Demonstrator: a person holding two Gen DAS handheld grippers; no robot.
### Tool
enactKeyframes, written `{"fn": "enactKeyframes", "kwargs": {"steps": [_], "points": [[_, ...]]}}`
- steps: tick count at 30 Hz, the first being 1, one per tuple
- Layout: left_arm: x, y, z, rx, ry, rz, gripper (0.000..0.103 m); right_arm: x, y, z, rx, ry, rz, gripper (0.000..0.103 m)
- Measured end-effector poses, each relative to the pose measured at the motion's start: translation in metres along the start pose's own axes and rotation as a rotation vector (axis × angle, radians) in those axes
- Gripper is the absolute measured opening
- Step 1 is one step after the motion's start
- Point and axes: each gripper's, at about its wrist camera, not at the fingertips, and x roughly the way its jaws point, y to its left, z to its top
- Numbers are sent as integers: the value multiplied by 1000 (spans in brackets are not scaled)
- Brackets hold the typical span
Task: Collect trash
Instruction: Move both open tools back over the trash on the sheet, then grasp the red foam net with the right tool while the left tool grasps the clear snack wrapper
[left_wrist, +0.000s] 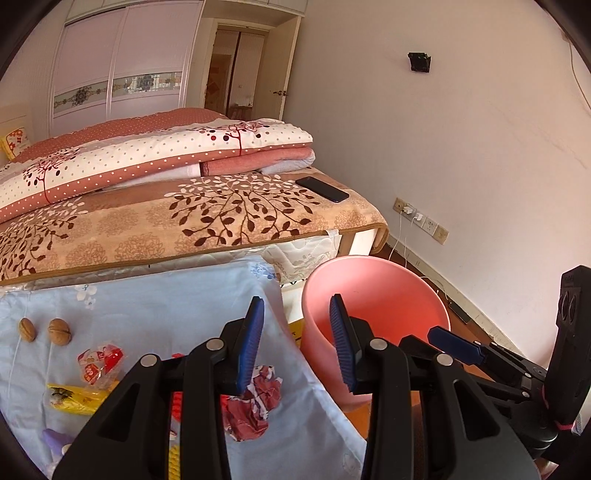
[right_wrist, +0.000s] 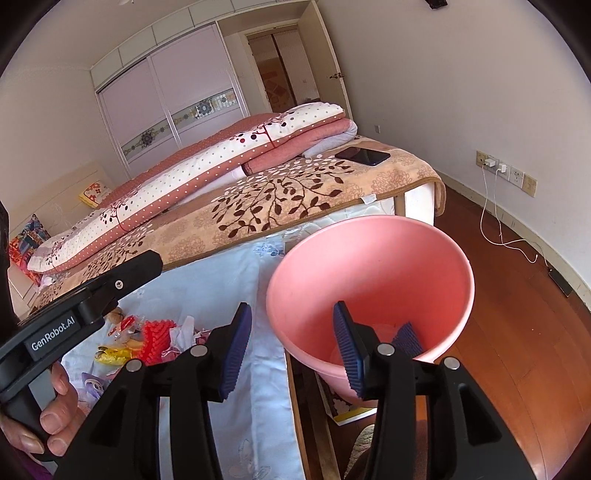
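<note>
The pink bin stands on the floor against the bed's near corner. Trash lies on a light blue cloth: a crumpled red and white wrapper, a red and white candy wrapper, a yellow wrapper and two walnuts. My left gripper is open and empty, above the cloth's right edge beside the bin. My right gripper is open with nothing between its pads, its right finger over the bin. A dark blue ribbed piece shows inside the bin, partly hidden.
A bed with a leaf-patterned blanket and folded quilts fills the back, with a black phone on its corner. Wall sockets with chargers and a loose cable run along the right wall. A hand grips the left tool's handle.
</note>
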Motion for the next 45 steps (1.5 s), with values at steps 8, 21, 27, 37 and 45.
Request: {"fn": "enactKeyframes", "kwargs": {"steps": [8,21,27,37,45], "points": [[-30,44,-15,-31,-16,86,37,7,32,-10,-40,19,31,45],[-66,115,-44,-109,-2,194,37,22,60,-22,-104,84,63,50],[-65,129,-60,-111,36,219,37,31,76,-30,-144,124,103,50],[-40,137,-60,-42,103,221,37,40,89,-38,-171,162,140,50],[-10,137,-51,42,154,244,37,44,90,-39,-179,185,162,53]]}}
